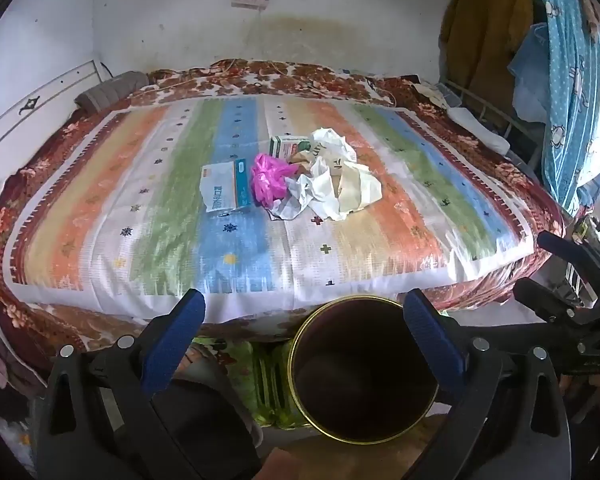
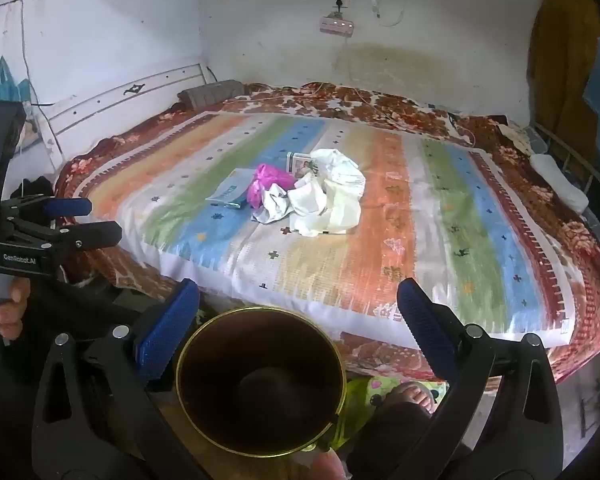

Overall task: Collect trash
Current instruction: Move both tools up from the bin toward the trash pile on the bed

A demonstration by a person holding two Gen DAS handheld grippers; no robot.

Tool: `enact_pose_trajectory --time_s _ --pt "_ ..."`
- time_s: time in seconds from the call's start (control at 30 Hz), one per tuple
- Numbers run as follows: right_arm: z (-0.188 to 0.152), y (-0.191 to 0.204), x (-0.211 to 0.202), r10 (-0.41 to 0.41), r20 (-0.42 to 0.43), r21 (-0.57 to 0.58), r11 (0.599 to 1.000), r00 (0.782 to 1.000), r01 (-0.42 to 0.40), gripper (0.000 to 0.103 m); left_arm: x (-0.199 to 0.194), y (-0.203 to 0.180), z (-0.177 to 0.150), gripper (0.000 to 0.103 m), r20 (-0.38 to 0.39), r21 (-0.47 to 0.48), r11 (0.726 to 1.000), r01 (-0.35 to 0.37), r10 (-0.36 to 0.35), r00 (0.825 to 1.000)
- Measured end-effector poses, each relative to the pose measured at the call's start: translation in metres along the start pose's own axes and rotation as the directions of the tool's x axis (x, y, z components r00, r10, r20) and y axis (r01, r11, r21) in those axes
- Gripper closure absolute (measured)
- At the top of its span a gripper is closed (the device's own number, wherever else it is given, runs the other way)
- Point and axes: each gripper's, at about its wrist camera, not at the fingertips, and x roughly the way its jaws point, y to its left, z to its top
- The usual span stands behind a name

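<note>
Left wrist view: both claws, left claw (image 1: 304, 322) and right claw (image 2: 298, 308), spread empty above the bin (image 1: 364, 368); crumpled trash (image 1: 324, 176) lies beyond it on the bed (image 1: 100, 200).

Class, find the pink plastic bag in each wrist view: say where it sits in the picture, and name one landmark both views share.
Left wrist: the pink plastic bag lies just left of centre, between the flat blue-and-white box and crumpled white paper.
Right wrist: the bag sits left of centre, upper half.
Shared landmark: the gold-rimmed bin, bottom foreground.

"GenRobot.AI" on left tongs (image 2: 66, 218).
</note>
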Motion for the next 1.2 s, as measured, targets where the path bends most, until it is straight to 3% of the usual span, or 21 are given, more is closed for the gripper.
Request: enact_pose_trajectory --time_s 0.13,0.43,0.6,0.9,1.0,1.1,1.2 --pt "0.0 -0.016 0.001 0.018 0.004 0.05 0.999 1.0 -0.018 0.009 0.003 -0.004 0.003 0.006 0.026 0.001 0.999 -0.048 0.048 0.998" --pt "-0.003 -0.011 0.002 0.014 -0.015 0.053 0.998 1.0 -0.014 0.009 0.008 0.01 0.009 0.006 -0.019 -0.077 0.997 0.014 -0.016 1.0" --pt "-0.001 -0.007 0.005 0.023 -0.039 0.043 0.999 0.999 -0.022 0.009 0.016 0.012 0.006 0.006 -0.076 -0.06 0.996 -0.07 0.066 0.995" --pt "-0.002 -0.01 0.013 0.043 -0.064 0.054 0.998 0.997 -0.04 0.009 0.017 0.018 0.008 0.006 -0.07 -0.075 0.994 -0.082 0.076 0.995" --pt "-0.002 -0.011 0.015 0.045 -0.07 0.056 0.998 0.997 -0.041 0.009 0.017 0.019 0.01 0.006 -0.069 -0.088 0.994 -0.059 0.053 0.996" --pt "-0.002 -0.012 0.016 0.053 -0.073 0.056 0.997 0.996 -0.049 0.009 0.017 0.019 0.011 0.006 -0.06 -0.104 0.994 0.013 -0.019 0.998" --pt "-0.001 -0.011 0.018 0.014 -0.071 0.042 0.999 0.997 -0.011 0.009 0.017 0.017 0.011 0.006 -0.06 -0.107 0.994 0.009 -0.016 0.998"
